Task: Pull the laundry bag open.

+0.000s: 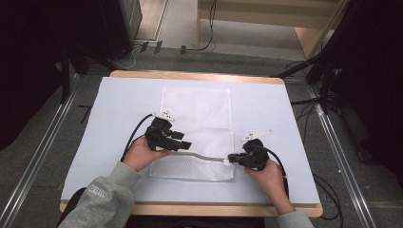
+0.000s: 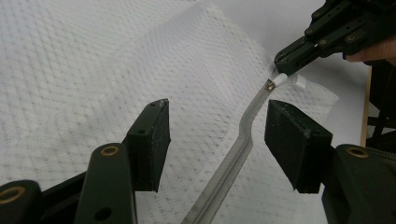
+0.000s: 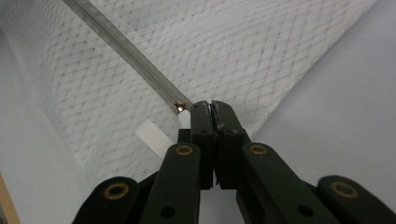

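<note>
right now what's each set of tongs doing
Left tongs: open, over the mesh bag.
Right tongs: shut on the zipper pull.

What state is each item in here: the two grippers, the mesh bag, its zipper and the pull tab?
left gripper: open, jaws either side of the zipper, not touching it.
right gripper: shut on the pull tab.
mesh bag: lying flat on the table.
zipper: closed along the visible stretch, kinked partway, slider at the right gripper's end.
pull tab: pinched, drawn taut.
</note>
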Demonstrator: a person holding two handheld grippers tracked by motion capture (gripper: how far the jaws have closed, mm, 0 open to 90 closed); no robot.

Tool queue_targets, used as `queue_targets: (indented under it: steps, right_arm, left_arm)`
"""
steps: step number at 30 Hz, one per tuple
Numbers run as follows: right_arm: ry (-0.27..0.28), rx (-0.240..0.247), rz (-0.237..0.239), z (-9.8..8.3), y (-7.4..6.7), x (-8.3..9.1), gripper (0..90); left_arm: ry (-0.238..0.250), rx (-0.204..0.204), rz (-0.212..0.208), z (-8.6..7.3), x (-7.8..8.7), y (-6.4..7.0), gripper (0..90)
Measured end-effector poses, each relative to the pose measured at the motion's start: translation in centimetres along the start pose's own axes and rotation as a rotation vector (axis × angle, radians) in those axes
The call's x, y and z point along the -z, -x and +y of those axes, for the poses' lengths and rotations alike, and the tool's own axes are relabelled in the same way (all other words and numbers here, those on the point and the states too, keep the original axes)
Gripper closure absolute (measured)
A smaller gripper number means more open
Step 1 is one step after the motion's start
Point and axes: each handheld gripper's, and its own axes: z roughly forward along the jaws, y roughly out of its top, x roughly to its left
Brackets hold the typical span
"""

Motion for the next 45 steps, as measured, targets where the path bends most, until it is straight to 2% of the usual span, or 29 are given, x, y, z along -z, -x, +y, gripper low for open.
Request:
queue_targets:
  steps: [6,9,11,15,21,25,29,33,39,41,43,45]
  right_arm:
    - [-0.006,0.019,0.026,0.2,-0.9,-0.1,89.8]
    - [-0.007,0.041,0.003,0.3,-1.4,0.0,89.7]
    - [0.010,0.035,0.009,0.4,-1.1,0.2,89.8]
    - [-0.002,0.025,0.016,0.3,-0.9,-0.1,89.8]
    - [0.007,0.045,0.034,0.8,-1.8,-0.7,89.4]
    - [0.035,0.079,0.017,1.0,-2.0,-0.4,89.5]
    - [0.053,0.082,-0.010,1.0,-1.8,0.3,89.5]
    - [0.040,0.081,-0.028,0.7,-1.3,0.5,89.5]
    - [0.003,0.097,-0.043,0.4,-1.0,0.0,89.5]
    - [-0.004,0.098,-0.047,0.3,-0.8,-0.2,89.2]
    - [-0.013,0.093,-0.043,0.2,-0.5,-0.4,89.1]
    - [0.010,0.103,-0.022,0.0,-0.2,-0.5,88.3]
  left_arm:
    - [-0.004,-0.015,-0.022,0.2,-0.5,0.9,41.5]
    - [-0.007,-0.024,-0.029,0.3,-0.7,1.3,41.4]
    - [-0.005,-0.022,-0.037,0.3,-0.9,1.4,41.5]
    - [-0.010,-0.031,-0.039,0.4,-1.4,1.8,41.6]
    - [-0.018,-0.042,-0.044,0.5,-1.9,2.2,42.1]
    - [-0.022,-0.040,-0.049,0.6,-2.3,2.5,45.3]
    - [-0.016,-0.040,-0.056,0.9,-2.6,2.9,47.1]
    - [-0.018,-0.041,-0.062,1.1,-3.4,3.2,48.7]
    - [-0.033,-0.053,-0.062,1.5,-4.7,3.7,54.8]
    - [-0.033,-0.045,-0.067,1.6,-5.1,3.8,56.6]
    - [-0.039,-0.043,-0.085,1.7,-5.5,3.9,61.9]
    - [-0.037,-0.055,-0.085,1.7,-6.0,4.2,68.1]
